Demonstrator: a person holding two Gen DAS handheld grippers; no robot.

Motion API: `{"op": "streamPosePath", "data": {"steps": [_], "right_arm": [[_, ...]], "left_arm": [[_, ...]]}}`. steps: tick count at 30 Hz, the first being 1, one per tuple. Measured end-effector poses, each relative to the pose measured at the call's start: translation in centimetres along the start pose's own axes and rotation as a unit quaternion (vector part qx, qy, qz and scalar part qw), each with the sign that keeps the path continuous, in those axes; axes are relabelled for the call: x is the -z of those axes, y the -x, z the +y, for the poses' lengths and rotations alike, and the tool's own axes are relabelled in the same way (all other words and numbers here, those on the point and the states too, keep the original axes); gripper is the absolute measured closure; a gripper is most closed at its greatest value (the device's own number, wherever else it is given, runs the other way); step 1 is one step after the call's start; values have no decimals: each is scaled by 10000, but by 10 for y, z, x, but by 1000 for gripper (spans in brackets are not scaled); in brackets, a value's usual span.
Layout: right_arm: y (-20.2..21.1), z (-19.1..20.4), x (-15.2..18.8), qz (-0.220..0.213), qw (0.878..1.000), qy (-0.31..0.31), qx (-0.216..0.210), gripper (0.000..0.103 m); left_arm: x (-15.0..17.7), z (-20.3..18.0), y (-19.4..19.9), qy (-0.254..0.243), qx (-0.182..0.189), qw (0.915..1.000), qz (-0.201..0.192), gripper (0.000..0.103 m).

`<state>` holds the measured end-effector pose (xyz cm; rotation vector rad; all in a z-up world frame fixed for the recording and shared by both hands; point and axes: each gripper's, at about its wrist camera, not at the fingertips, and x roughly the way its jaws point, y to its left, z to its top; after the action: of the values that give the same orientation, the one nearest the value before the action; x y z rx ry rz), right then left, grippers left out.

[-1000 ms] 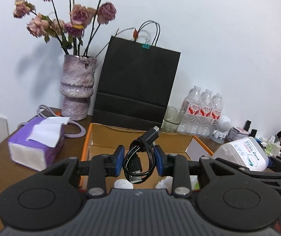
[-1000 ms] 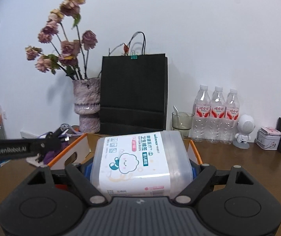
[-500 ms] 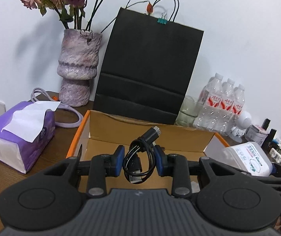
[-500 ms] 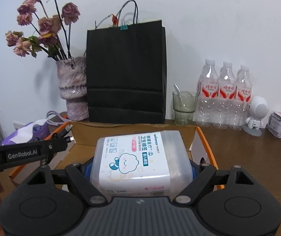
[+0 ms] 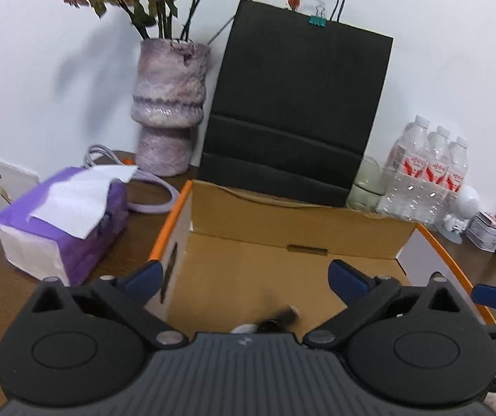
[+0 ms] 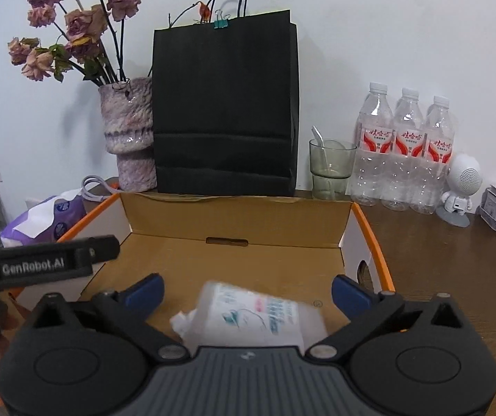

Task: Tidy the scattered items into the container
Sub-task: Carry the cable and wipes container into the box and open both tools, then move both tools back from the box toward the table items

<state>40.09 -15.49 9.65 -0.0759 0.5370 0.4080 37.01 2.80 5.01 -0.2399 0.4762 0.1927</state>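
Note:
An open cardboard box (image 5: 296,218) with orange rims sits before both grippers, also in the right wrist view (image 6: 234,215). My left gripper (image 5: 244,274) hangs over it, its jaws opening wide, nothing between them. The black coiled cable (image 5: 279,319) lies blurred low in the box, free of the pads. My right gripper (image 6: 246,289) is also opening, its pads apart from the clear cotton swab tub (image 6: 254,315), which lies blurred in the box below. A crumpled white tissue (image 6: 182,322) lies beside the tub.
Behind the box stand a black paper bag (image 6: 225,107), a vase of dried roses (image 6: 128,131), a glass (image 6: 331,170), three water bottles (image 6: 407,152) and a white robot figure (image 6: 461,187). A purple tissue pack (image 5: 64,222) lies left of the box on the wooden table (image 6: 455,260).
Both grippers have spread wide. The cable has dropped out of the left one and the tub out of the right one, both into the box.

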Motion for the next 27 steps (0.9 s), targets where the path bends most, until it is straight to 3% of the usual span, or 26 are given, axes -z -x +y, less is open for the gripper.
{"op": "streamPosePath", "data": {"steps": [15, 22, 27], "right_arm": [[1, -5, -3, 75, 9999, -80, 76, 0], [22, -1, -5, -35, 10000, -32, 19, 0], [49, -3, -3, -200, 9997, -101, -76, 0]], "left_arm": [[-3, -2, 9, -37, -54, 10000, -70, 0], [-4, -3, 37, 22, -52, 9997, -235, 0], [-3, 1, 69, -202, -95, 9990, -397, 0]]}}
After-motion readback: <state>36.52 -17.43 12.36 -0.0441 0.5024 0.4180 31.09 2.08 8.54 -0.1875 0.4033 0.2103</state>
